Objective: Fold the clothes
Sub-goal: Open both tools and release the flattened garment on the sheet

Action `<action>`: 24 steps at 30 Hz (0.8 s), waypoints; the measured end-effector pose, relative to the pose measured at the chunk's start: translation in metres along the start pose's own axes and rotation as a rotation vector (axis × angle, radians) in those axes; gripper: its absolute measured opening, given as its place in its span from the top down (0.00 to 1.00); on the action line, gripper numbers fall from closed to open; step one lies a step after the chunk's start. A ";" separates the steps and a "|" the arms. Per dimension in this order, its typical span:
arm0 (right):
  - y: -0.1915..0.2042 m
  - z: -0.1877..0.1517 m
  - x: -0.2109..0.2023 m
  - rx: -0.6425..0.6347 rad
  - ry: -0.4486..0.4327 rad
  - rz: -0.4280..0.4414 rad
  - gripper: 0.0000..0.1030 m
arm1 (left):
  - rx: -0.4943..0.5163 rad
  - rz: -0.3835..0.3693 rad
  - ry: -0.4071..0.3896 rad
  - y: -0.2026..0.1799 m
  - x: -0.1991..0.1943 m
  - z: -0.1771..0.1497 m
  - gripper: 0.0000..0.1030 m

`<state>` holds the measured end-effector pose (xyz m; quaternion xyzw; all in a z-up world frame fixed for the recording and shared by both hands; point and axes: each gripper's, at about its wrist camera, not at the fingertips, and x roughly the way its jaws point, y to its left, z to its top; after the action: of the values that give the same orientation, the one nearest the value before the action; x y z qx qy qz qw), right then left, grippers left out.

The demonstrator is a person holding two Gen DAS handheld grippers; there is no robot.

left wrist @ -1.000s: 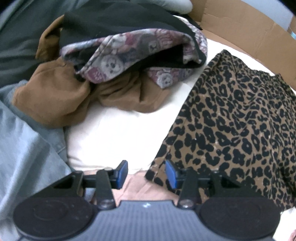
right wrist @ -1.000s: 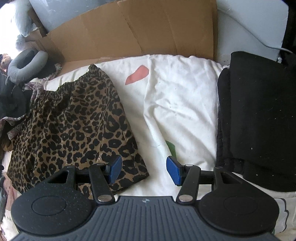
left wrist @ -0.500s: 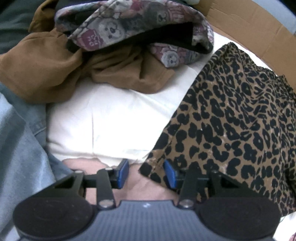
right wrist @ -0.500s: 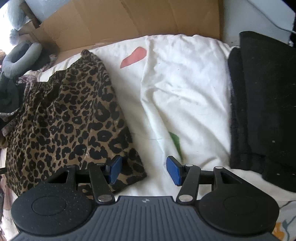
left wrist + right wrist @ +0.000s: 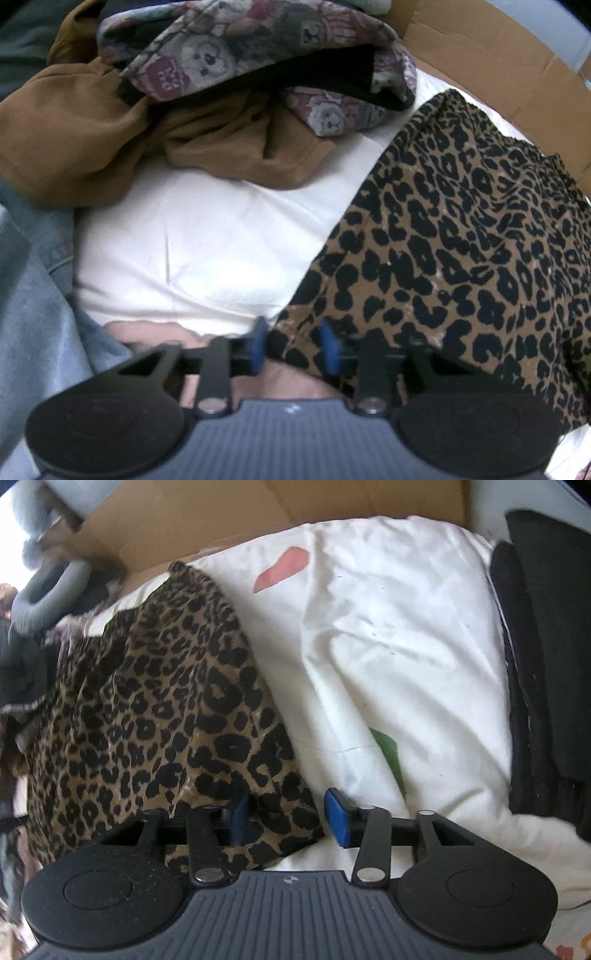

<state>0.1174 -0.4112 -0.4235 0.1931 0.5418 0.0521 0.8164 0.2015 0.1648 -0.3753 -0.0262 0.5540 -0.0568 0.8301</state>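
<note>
No word can be made out for certain; the patterned cloth (image 5: 258,48) at eleven o'clock in the left wrist view carries a dark red patch (image 5: 168,75) with pale letters, upside down and too blurred to read

Bedroom in a home

A white bedsheet (image 5: 388,646) covers the bed; piled clothes (image 5: 221,110) and a neck pillow (image 5: 48,590) lie on it, cardboard (image 5: 258,517) behind it.
</note>
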 end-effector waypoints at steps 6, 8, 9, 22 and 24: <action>-0.003 0.003 -0.018 -0.018 0.009 0.011 0.97 | 0.002 0.048 -0.053 -0.004 -0.017 0.002 0.94; -0.001 0.007 -0.028 -0.035 -0.005 -0.017 0.98 | 0.001 0.062 -0.070 -0.004 -0.022 0.006 0.94; -0.001 0.009 -0.032 -0.037 -0.013 -0.029 0.98 | -0.001 0.068 -0.078 -0.003 -0.025 0.008 0.94; -0.005 0.028 -0.039 -0.049 -0.066 -0.199 0.98 | -0.004 0.137 -0.112 0.002 -0.029 0.029 0.93; -0.005 0.027 -0.038 -0.040 -0.063 -0.224 0.93 | -0.016 0.148 -0.109 0.003 -0.030 0.028 0.91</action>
<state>0.1263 -0.4339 -0.3835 0.1167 0.5330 -0.0346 0.8373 0.2163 0.1711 -0.3371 0.0051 0.5087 0.0106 0.8609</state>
